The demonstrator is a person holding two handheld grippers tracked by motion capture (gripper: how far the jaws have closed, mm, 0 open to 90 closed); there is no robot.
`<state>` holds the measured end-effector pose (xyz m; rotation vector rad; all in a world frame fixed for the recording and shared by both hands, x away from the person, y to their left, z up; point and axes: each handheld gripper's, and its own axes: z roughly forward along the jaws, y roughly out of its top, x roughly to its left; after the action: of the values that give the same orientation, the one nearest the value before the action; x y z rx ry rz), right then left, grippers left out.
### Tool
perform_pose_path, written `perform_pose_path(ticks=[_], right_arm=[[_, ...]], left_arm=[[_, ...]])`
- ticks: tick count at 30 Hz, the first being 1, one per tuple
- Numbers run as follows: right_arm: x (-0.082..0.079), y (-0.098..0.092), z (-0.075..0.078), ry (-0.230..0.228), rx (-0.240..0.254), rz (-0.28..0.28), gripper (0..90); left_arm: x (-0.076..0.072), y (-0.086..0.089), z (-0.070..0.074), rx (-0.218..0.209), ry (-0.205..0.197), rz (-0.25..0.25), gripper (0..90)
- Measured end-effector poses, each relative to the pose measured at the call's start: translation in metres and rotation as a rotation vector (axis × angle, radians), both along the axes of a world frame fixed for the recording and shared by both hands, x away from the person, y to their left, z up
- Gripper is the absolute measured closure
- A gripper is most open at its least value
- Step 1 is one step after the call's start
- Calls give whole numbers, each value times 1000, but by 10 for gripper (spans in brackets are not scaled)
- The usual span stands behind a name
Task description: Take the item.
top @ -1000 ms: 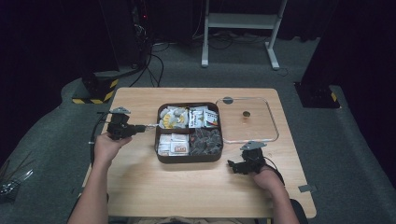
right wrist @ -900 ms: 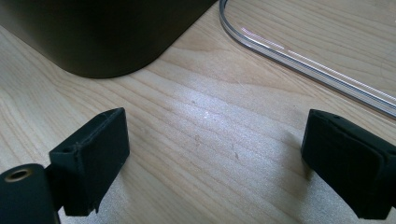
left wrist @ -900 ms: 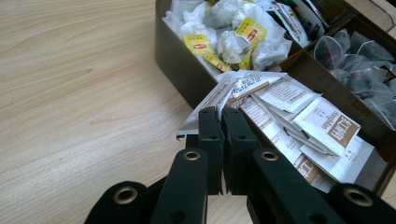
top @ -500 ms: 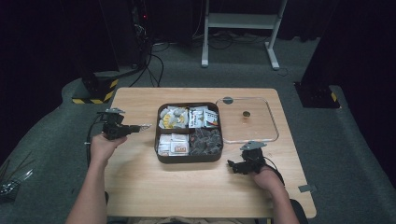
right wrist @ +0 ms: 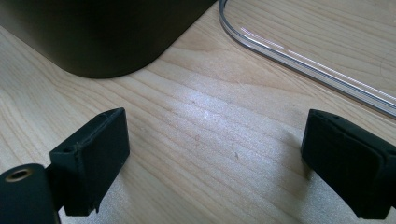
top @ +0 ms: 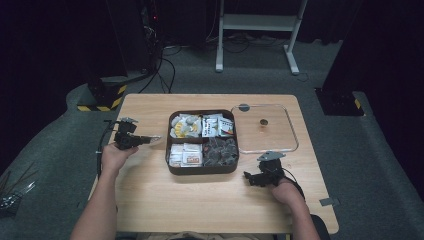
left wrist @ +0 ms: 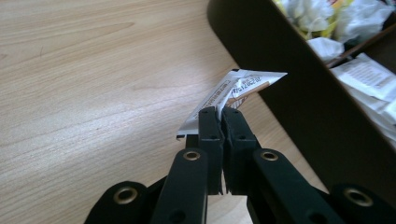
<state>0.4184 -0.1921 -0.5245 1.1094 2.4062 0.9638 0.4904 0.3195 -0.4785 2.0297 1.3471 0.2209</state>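
Left gripper view looks along two black jaws pressed together on a small white and brown paper sachet with printed lettering (left wrist: pixel 233 93), pinched at its near end so that the free end sticks out over the light wooden table (left wrist: pixel 93 93), just beside the outer wall of the dark brown compartment tray (left wrist: pixel 299 84). From the high view, the left gripper (top: pixel 150 139) holds that sachet (top: pixel 153 138) a little to the left of the tray (top: pixel 202 170), whose four compartments hold yellow and white wrapped pieces, printed packets, white sachets and dark pieces. To the tray's right lies a clear rectangular lid with a small round knob (top: pixel 263 122). The right gripper (top: pixel 248 177) rests on the table near the tray's front right corner, its jaws standing wide apart with bare wood between them.
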Motion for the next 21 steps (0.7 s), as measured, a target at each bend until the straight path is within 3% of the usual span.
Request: perform_pose_path(ticks=[9,16,21], right_arm=[[-1,0,0,0,1,-6,78],[-2,0,0,0,0,-7,78],[-2,0,0,0,-1,-8,78]], left_arm=[[10,-10,-9,47,25,-29,874],[12,-16,-12,59,36,-50,866],[12,-15,-13,45,44,-45,825]])
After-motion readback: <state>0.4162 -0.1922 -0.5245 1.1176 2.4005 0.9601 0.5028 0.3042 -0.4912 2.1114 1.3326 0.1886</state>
